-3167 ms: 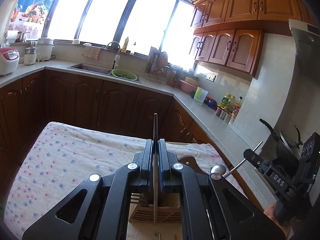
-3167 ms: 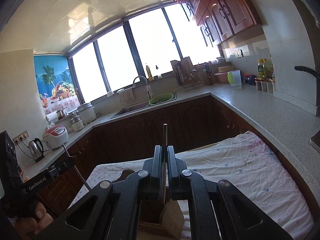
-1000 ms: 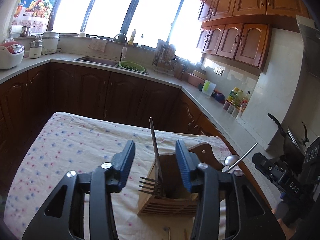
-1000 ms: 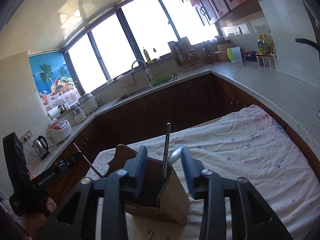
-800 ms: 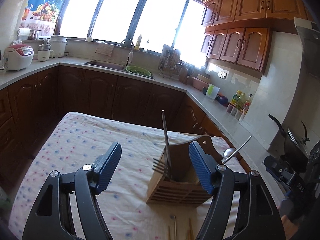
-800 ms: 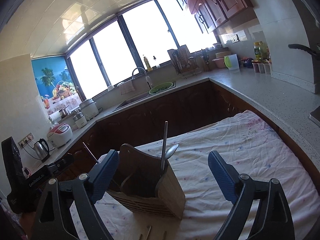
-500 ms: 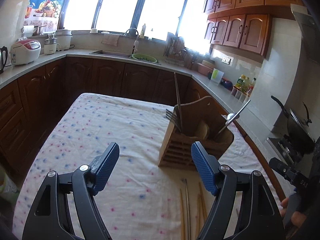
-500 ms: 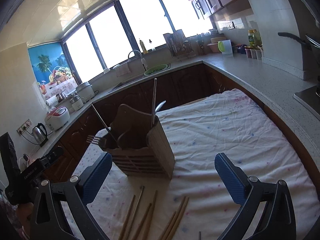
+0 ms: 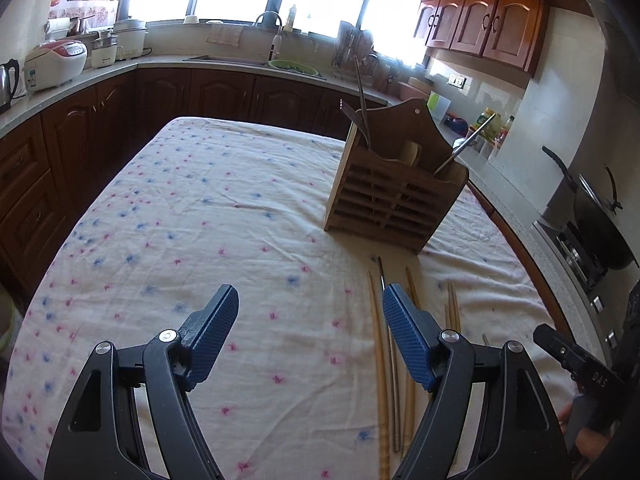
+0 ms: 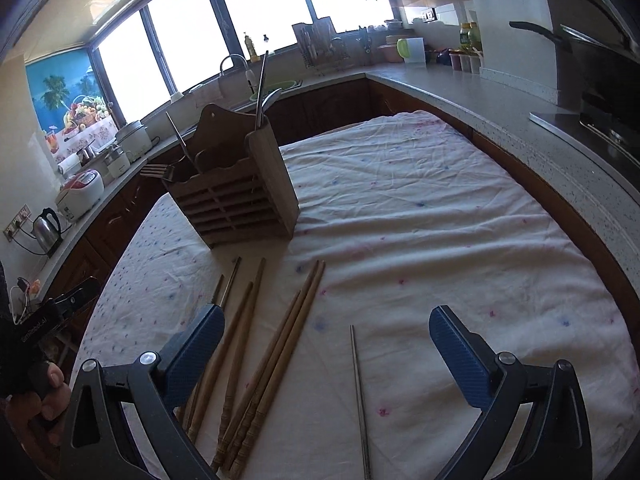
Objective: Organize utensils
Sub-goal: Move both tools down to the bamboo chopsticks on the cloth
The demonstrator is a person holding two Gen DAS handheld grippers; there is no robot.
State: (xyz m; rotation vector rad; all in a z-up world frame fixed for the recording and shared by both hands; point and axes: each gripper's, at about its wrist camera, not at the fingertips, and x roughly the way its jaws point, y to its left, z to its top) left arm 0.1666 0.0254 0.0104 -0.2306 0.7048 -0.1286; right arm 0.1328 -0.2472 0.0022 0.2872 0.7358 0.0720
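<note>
- Two grippers are seen above a table covered by a white cloth (image 10: pixel 440 208) dotted with pink and blue flowers.
- The left gripper (image 9: pixel 310 334) is held with its jaws spread apart over bare cloth; nothing lies between the blue pads, which have just been opening.
- The right gripper (image 10: pixel 326 344) is spread to its widest, its jaws also having just been opening; nothing is pinched.
- One wooden utensil holder (image 10: pixel 240 200) stands upright on the cloth, beyond both grippers.
- In the holder, one fork (image 10: pixel 158 170) is seen tines-up at the left end, and one spoon (image 10: pixel 272 98) at the right end, each beside one straight metal rod; further contents cannot be told.
- Wooden chopsticks (image 10: pixel 280 344) are laid loose on the cloth in front of the holder; about six are counted in the right wrist view, though some are partly hidden by the right gripper's left finger.
- One metal chopstick (image 10: pixel 359 392) is seen lying apart from the wooden ones, on the cloth between the right gripper's fingers.
- A second metal stick (image 10: pixel 230 282), partly hidden, is seen among the wooden ones, near the left finger.
- In the left wrist view, the chopsticks lie just beside and under the left gripper's right finger.
- A hand (image 10: pixel 42 392) gripping the left tool's handle is visible at the edge of the right wrist view.
</note>
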